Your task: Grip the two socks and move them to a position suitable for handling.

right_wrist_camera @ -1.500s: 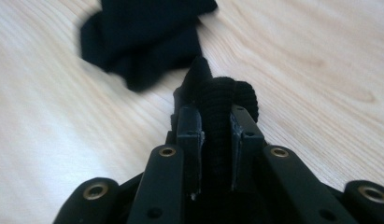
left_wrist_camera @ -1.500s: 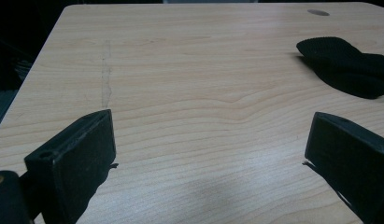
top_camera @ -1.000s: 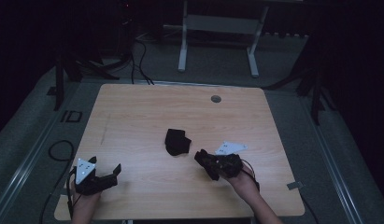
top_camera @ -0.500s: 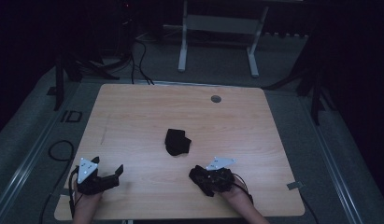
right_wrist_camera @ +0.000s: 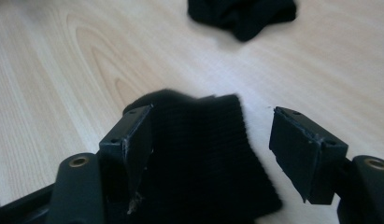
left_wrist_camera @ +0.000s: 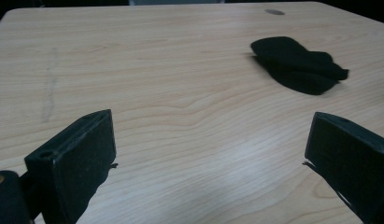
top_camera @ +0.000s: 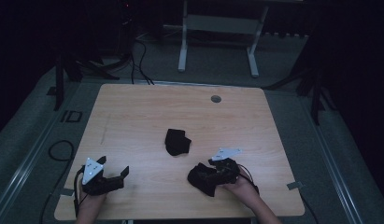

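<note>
Both fingers of the right gripper point(top_camera: 206, 176) stand apart, having just been opening, and a black knitted cloth point(right_wrist_camera: 203, 158) lies between them on the table point(top_camera: 143, 116): in the right gripper view its ribbed edge rests against the left finger point(right_wrist_camera: 129, 140), while a strip of bare wood shows between the cloth and the right finger point(right_wrist_camera: 302, 149), so the pads no longer press on it. From the high view this cloth point(top_camera: 203, 179) sits near the front edge, right of the middle, just ahead of the person's right hand point(top_camera: 241, 184). A second black cloth point(top_camera: 176, 142) lies crumpled farther off, about mid-table, well apart from the first (the right gripper view shows it point(right_wrist_camera: 243, 14) at the top edge, the left gripper view point(left_wrist_camera: 297, 65) up to the right). Over at the near left corner the left gripper point(top_camera: 120, 175) rests low over the wood with its fingers point(left_wrist_camera: 77, 158) spread wide, nothing between them but bare table. Its grey three-cornered plate point(top_camera: 92, 169) faces up. A small round grommet point(top_camera: 216, 99) sits near the far edge.
</note>
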Demonstrator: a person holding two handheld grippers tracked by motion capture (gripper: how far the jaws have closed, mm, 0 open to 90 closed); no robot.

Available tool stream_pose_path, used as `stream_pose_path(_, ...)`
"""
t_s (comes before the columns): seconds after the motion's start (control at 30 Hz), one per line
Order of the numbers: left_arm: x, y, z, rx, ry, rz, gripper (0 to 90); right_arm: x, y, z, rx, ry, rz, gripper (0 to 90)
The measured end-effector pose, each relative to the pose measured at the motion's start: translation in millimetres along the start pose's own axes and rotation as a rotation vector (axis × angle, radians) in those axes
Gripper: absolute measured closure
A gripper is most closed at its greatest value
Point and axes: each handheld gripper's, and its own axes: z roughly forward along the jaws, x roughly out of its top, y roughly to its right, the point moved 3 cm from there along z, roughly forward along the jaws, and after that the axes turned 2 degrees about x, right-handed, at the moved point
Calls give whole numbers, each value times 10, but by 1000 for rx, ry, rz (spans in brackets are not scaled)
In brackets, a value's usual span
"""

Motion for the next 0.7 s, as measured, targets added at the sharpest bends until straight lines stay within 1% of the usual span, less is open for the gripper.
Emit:
stream_pose_path(0.03,3,17,3,-7,-2,5,21,-19,-11,32,10,-8,-4,307)
stream_pose_path(0.07,6,42,10,-13,-1,5,21,-40,-24,63,2,-21,-12,317)
stream_pose_path(0.1,9,64,17,-22,-4,14,21,-62,-36,93,-3,-37,-22,342)
stream_pose_path(0.13,12,95,26,-33,-6,17,21,-86,-49,116,-7,-48,-38,412)
stream_pose_path(0.17,14,124,36,-45,-8,24,21,-104,-69,126,-21,-52,-61,505)
stream_pose_path(0.2,17,157,47,-55,-12,27,21,-112,-86,130,-8,-53,-66,600)
stream_pose_path(0.23,17,157,47,-55,-12,27,21,-112,-86,130,-8,-53,-66,600)
stream_pose_path(0.27,26,225,74,-89,-20,26,21,-113,-104,129,6,-51,-62,657)
stream_pose_path(0.3,31,259,90,-103,-27,27,21,-112,-156,129,-17,-50,-84,708)
stream_pose_path(0.33,34,297,107,-120,-38,27,21,-103,-169,124,-23,-56,-86,722)
stream_pose_path(0.37,37,339,123,-150,-46,27,28,-91,-174,121,-20,-55,-78,729)
stream_pose_path(0.4,40,386,136,-172,-50,38,59,-78,-175,112,-13,-51,-79,730)
stream_pose_path(0.47,46,493,171,-217,-59,66,62,-37,-201,60,-9,-24,-89,731)
stream_pose_path(0.5,48,550,189,-246,-67,90,63,-5,-222,17,3,-4,-95,731)
stream_pose_path(0.53,49,608,209,-263,-74,112,71,36,-256,-35,20,22,-97,731)
stream_pose_path(0.57,51,664,227,-281,-77,127,121,80,-290,-92,30,44,-107,730)
stream_pose_path(0.6,56,721,248,-316,-78,141,180,124,-328,-144,44,56,-115,730)
stream_pose_path(0.63,67,778,268,-336,-78,153,188,168,-367,-196,54,71,-123,730)
stream_pose_path(0.67,85,832,285,-359,-73,159,233,211,-402,-247,67,92,-129,730)
stream_pose_path(0.7,110,891,296,-393,-63,165,311,250,-438,-291,89,106,-130,729)
